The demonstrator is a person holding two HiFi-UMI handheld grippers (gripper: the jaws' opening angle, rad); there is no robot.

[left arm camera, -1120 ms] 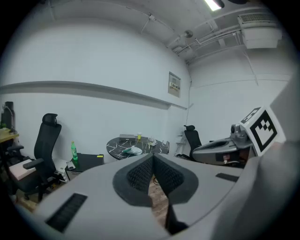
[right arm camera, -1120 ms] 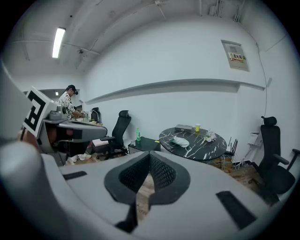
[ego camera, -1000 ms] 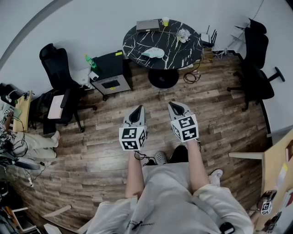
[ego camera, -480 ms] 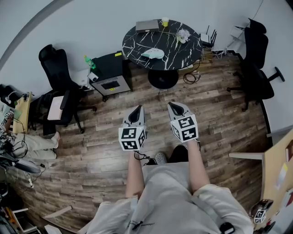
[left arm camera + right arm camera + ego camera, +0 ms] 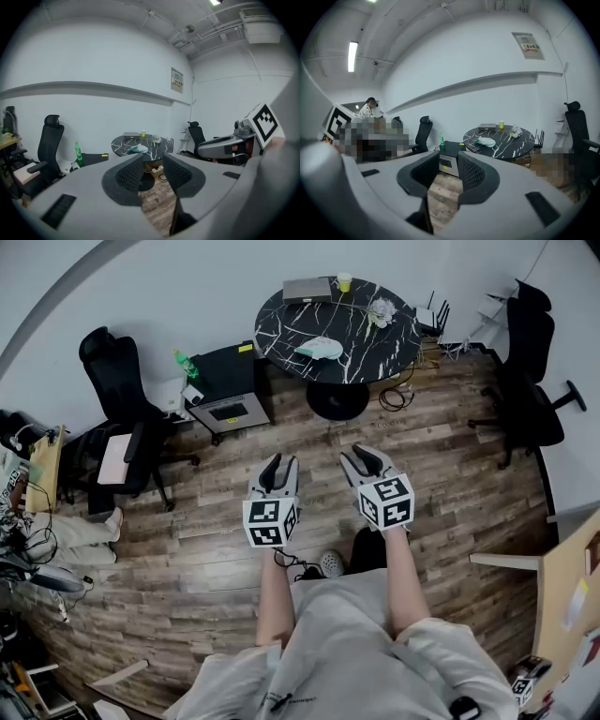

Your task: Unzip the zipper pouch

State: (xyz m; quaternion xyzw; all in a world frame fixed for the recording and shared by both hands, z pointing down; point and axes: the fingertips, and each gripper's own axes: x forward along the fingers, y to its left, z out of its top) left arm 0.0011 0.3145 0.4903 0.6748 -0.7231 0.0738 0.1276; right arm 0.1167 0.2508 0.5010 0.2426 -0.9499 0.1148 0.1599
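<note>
Left gripper (image 5: pixel 278 465) and right gripper (image 5: pixel 366 457), mid-frame: jaws opening, nothing between them. Pouch (image 5: pixel 319 349) on round table (image 5: pixel 281 315), upper centre, well apart.

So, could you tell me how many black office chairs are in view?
2: a left chair by the wall, a right chair beside the round table; more may be hidden.
</note>
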